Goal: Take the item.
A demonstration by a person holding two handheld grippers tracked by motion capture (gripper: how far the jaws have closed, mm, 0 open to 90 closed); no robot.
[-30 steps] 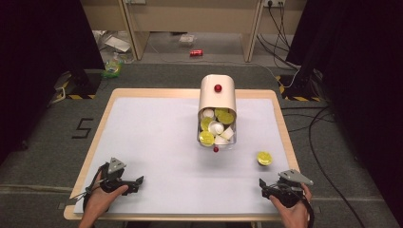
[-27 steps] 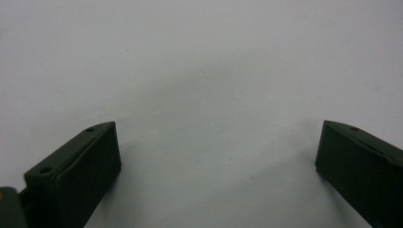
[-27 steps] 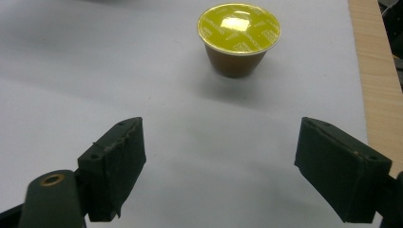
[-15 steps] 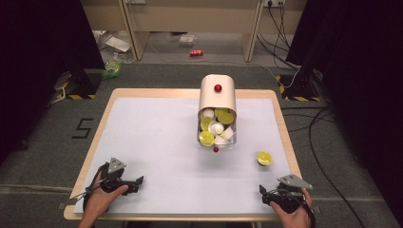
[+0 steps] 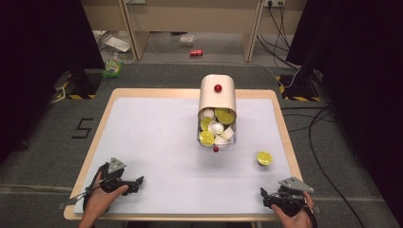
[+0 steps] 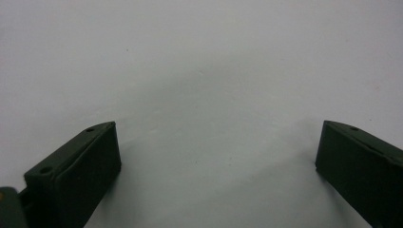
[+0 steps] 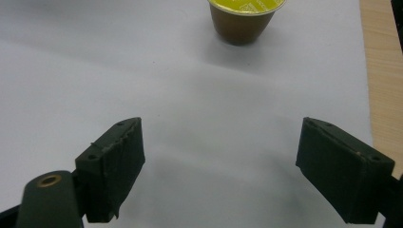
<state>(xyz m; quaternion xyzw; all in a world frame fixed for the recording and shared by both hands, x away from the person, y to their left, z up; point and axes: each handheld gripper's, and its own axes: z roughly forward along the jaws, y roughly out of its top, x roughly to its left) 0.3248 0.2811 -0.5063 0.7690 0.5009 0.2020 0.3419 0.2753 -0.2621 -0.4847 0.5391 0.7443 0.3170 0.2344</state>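
– fingers first: how are they?
– my right fingers are wide apart and hold nothing. my left fingers are wide apart too, with just bare bench between them.
– did anything move just now?
– yes. my right hand slid back toward me. a second ago it was nearer the little yellow cup. now it sits low by the near edge of the bench, and the cup is a bit farther ahead of it.
– and the left one?
– my left hand stayed put near the front left corner. it did not move.
– where is the cup now?
– same spot as before. it stands upright by itself on the right side of the bench, near the clear box but not touching it. from my right fingers i see it straight ahead, with its yellow lid up.
– what is in the box?
– lots of little cups, yellow ones and white ones. its tan lid with the red knob is tipped up at the back, so the box is open.
– so what does that mean?
– i think the lone cup still has to go in the box. pulling back took me farther from it, so i must reach forward again to grab it.
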